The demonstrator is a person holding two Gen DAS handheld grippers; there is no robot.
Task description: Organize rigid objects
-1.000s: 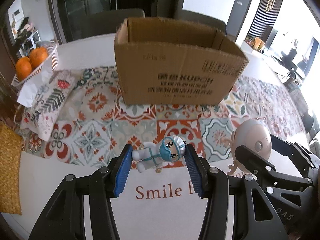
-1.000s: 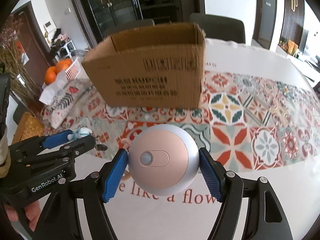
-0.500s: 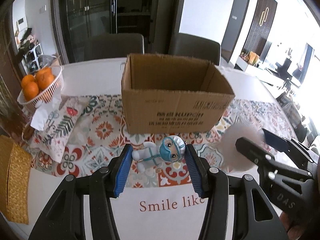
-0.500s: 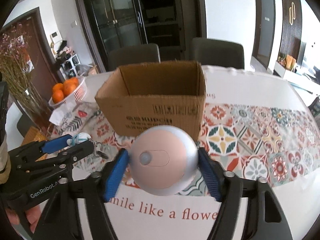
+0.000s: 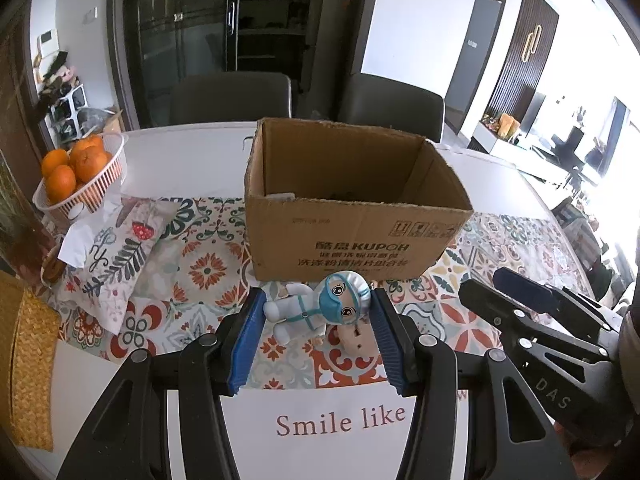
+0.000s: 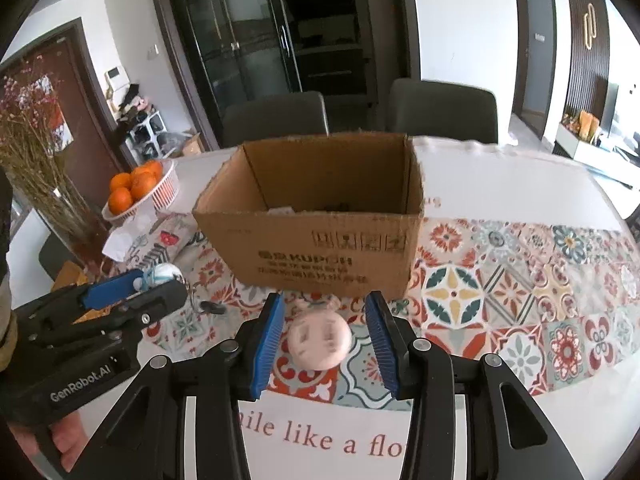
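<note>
My left gripper is shut on a small white figurine with a blue mask and hood, held above the table in front of the open cardboard box. My right gripper is open with nothing between its jaws; below it a round pink object, blurred, lies apart from the pads over the patterned runner. The same pink object shows under the figurine in the left wrist view. The box stands just beyond both grippers. The left gripper with the figurine shows at the left of the right wrist view.
A white basket of oranges stands at the back left, with a patterned cloth in front of it. A woven yellow mat lies at the left edge. Dried flowers stand far left. Two chairs sit behind the table.
Both grippers rose and drew back from the box. My right gripper opened and the round pink and silver object left its jaws and dropped toward the table. The left still holds the figurine.
</note>
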